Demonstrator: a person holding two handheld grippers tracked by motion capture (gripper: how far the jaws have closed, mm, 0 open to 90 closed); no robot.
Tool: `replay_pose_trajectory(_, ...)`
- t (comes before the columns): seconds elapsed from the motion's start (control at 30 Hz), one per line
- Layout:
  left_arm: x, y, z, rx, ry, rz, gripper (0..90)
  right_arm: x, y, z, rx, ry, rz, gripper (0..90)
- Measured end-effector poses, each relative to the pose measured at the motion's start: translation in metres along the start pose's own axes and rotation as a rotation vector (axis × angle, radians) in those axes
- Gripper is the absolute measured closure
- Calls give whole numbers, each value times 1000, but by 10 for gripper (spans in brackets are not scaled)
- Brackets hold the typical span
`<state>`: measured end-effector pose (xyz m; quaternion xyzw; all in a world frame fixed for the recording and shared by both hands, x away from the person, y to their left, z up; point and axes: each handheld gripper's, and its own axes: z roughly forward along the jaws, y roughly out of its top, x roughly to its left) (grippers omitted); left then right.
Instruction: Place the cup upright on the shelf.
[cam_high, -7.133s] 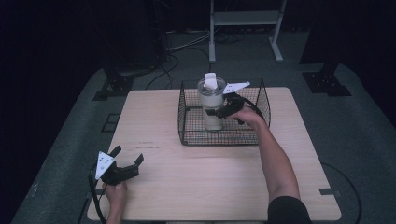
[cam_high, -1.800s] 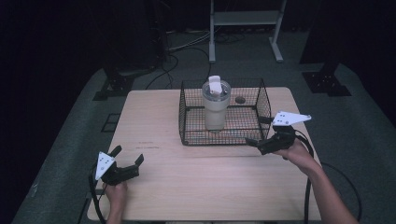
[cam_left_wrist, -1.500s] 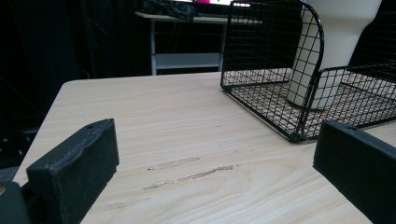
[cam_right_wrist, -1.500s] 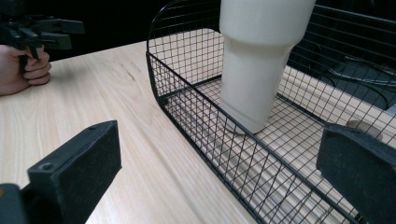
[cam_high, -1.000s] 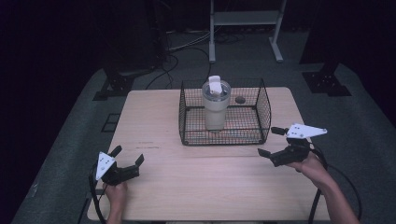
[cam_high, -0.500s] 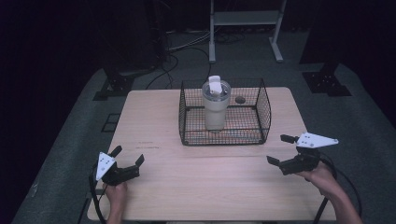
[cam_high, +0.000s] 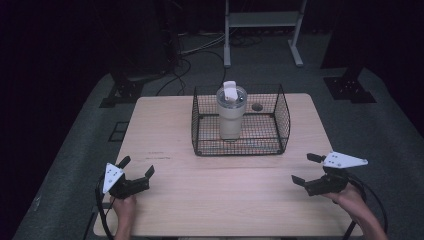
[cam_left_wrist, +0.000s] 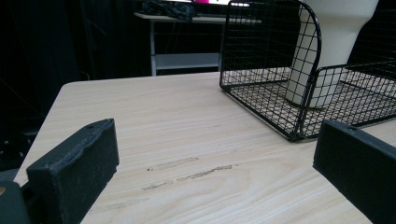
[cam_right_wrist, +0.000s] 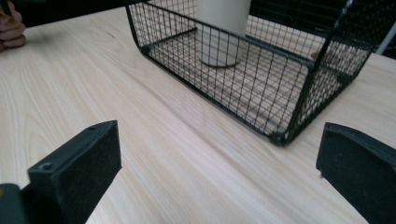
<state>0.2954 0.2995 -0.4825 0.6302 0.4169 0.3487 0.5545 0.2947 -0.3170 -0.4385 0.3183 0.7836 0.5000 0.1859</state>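
Both grippers' fingers spread wide, empty; tumbler (cam_high: 231, 112) upright in basket (cam_high: 282, 119).

The wire basket (cam_high: 240, 125) stood at the far middle of the worktop (cam_high: 210, 190), its mesh walls closing all four sides and its top open. A tall tumbler (cam_high: 231, 112) rose inside it above the rim, taking the basket's middle. Bare worktop lay open across the whole near half, between the left gripper (cam_high: 135, 172) and the right gripper (cam_high: 307, 170).
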Motion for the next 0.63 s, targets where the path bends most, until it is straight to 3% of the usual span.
replay_pose_trajectory(0.63, -1, 0, 1, -2, 7, 6, 0, 5, -43, -12, -13, -67, 90, 0)
